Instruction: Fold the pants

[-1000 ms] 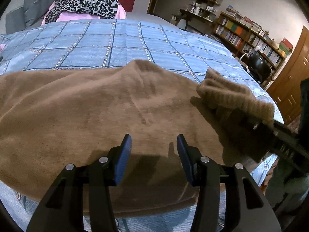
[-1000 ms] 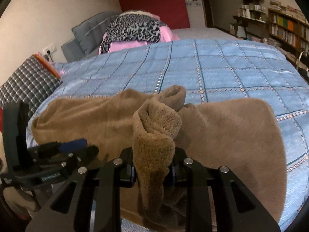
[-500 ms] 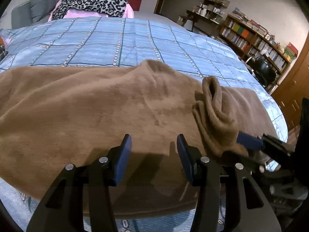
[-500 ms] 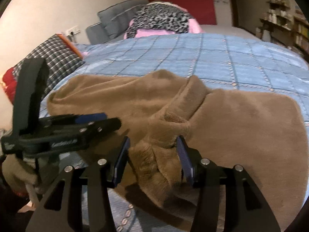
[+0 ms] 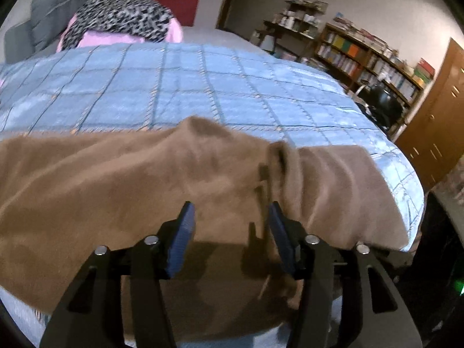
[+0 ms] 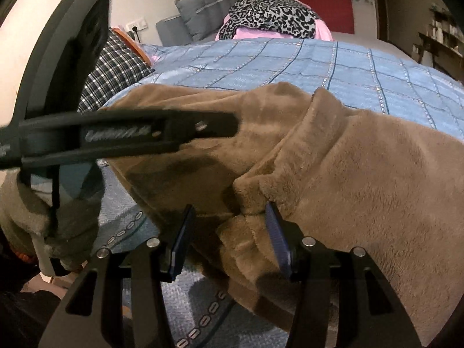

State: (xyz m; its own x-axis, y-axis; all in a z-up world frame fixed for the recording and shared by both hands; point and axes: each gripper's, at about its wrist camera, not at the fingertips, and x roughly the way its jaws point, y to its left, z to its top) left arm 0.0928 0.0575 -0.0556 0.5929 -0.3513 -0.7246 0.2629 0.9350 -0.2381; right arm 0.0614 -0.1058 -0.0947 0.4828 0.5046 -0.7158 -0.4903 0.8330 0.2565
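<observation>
Right gripper [image 6: 229, 232] jaws apart, opened within the last second; a rumpled fold of the pants [image 6: 362, 179] sits between them, not pinched. Left gripper [image 5: 230, 226] jaws have just widened, nothing between, above the pants [image 5: 116, 179]. Pants lie spread across the near edge of the bed [image 5: 203, 87].

Blue quilted bedspread [image 5: 179, 87], leopard-print cloth [image 5: 121, 14] on pink bedding, bookshelf [image 5: 377, 61], plaid pillow [image 6: 116, 66] w/ grey cushions.
</observation>
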